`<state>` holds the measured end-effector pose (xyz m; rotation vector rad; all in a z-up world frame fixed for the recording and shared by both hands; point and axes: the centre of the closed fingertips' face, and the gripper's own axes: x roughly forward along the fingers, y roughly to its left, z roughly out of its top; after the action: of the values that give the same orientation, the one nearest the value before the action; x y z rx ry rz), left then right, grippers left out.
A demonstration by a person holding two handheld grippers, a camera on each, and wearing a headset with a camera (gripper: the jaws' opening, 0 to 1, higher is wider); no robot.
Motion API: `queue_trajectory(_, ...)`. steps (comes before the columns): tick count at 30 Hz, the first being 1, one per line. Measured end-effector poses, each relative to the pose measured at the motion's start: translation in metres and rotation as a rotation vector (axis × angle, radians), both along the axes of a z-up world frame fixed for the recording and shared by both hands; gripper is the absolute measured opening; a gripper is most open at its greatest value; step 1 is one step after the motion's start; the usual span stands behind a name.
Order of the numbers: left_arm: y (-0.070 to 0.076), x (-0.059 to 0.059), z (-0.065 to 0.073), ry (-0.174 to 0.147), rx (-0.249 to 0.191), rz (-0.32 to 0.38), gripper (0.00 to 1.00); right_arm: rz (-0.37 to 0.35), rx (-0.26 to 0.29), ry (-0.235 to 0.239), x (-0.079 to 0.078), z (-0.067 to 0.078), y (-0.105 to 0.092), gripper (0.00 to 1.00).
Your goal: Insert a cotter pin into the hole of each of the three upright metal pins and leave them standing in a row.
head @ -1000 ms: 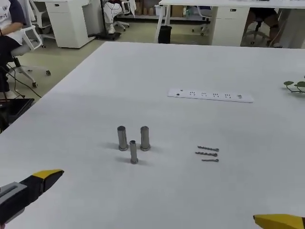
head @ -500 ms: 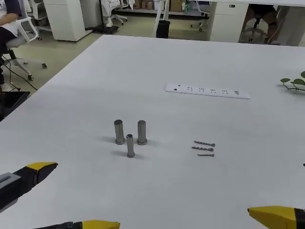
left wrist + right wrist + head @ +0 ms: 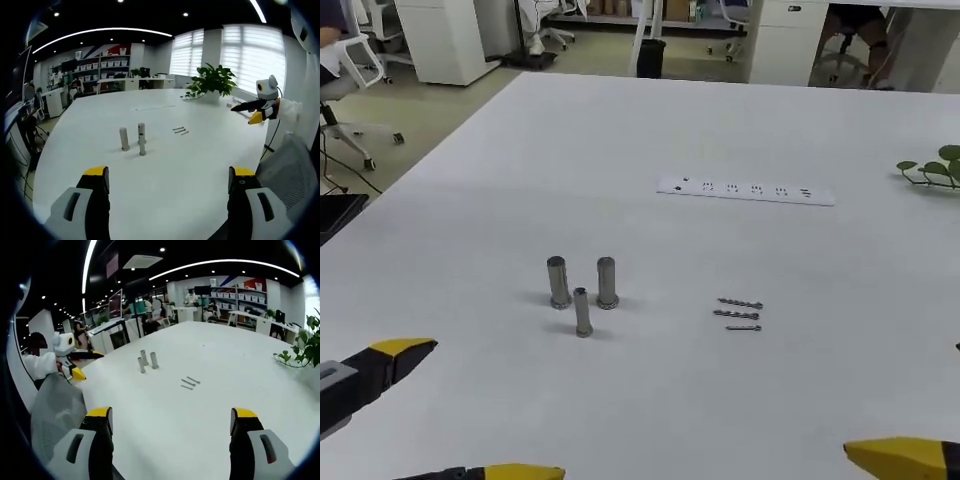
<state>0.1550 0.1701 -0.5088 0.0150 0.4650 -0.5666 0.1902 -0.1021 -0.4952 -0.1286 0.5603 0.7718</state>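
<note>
Three grey metal pins (image 3: 582, 290) stand upright in a tight cluster on the white table (image 3: 620, 140), left of centre. Three small cotter pins (image 3: 739, 314) lie side by side to their right. My left gripper (image 3: 470, 410) is at the near left edge, open and empty, well short of the pins. A yellow fingertip (image 3: 898, 457) of my right gripper shows at the bottom right. In the left gripper view the open gripper (image 3: 169, 172) faces the pins (image 3: 135, 138) and cotter pins (image 3: 180, 130). My right gripper (image 3: 171, 414) is open, with the pins (image 3: 147, 360) and cotter pins (image 3: 189, 383) ahead.
A white power strip (image 3: 745, 190) lies further back on the table. A green plant (image 3: 932, 168) sits at the right edge. Beyond the far edge are desks, cabinets and office chairs. The table around the pins is bare.
The head camera has shifted a little. A second yellow tip of the left gripper has come into the bottom of the head view. Pins and cotter pins have not moved.
</note>
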Motion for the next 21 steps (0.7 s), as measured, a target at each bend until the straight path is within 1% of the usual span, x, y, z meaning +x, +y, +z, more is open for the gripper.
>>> queue_trajectory(3, -0.002, 0.002, 0.001, 0.002, 0.010, -0.021, 0.99, -0.005, -0.006, -0.002, 0.002, 0.001, -0.002, 0.96)
queue_trajectory(6, -0.002, 0.006, 0.006, -0.002, -0.022, -0.021, 0.99, -0.012, -0.006, -0.001, 0.003, 0.002, -0.004, 0.96)
queue_trajectory(9, 0.000, 0.010, 0.009, -0.010, -0.021, -0.019, 0.99, -0.008, -0.001, -0.007, 0.003, 0.004, -0.004, 0.96)
queue_trajectory(10, 0.001, 0.013, 0.012, -0.016, -0.046, -0.015, 0.99, -0.006, 0.000, -0.006, 0.003, 0.004, -0.004, 0.96)
queue_trajectory(11, 0.001, 0.015, 0.015, -0.018, -0.060, -0.014, 0.99, -0.003, -0.002, -0.005, 0.003, 0.005, -0.003, 0.96)
queue_trajectory(12, 0.003, 0.017, 0.018, -0.025, -0.060, -0.017, 0.99, 0.008, -0.013, -0.004, 0.003, 0.005, -0.003, 0.96)
queue_trajectory(13, 0.004, 0.019, 0.019, -0.030, -0.054, -0.020, 0.99, 0.015, -0.023, -0.007, 0.003, 0.005, -0.002, 0.96)
queue_trajectory(14, 0.006, 0.021, 0.021, -0.033, -0.039, -0.029, 0.99, 0.016, -0.031, -0.011, 0.004, 0.006, -0.003, 0.96)
queue_trajectory(17, 0.010, 0.028, 0.023, -0.039, -0.023, -0.044, 0.97, 0.016, -0.023, -0.018, 0.007, 0.010, -0.003, 0.96)
queue_trajectory(19, 0.012, 0.034, 0.023, -0.039, -0.005, -0.057, 0.93, 0.015, -0.022, -0.022, 0.008, 0.012, -0.002, 0.95)
queue_trajectory(21, 0.014, 0.041, 0.021, -0.041, 0.013, -0.068, 0.93, 0.013, -0.022, -0.027, 0.009, 0.014, -0.002, 0.95)
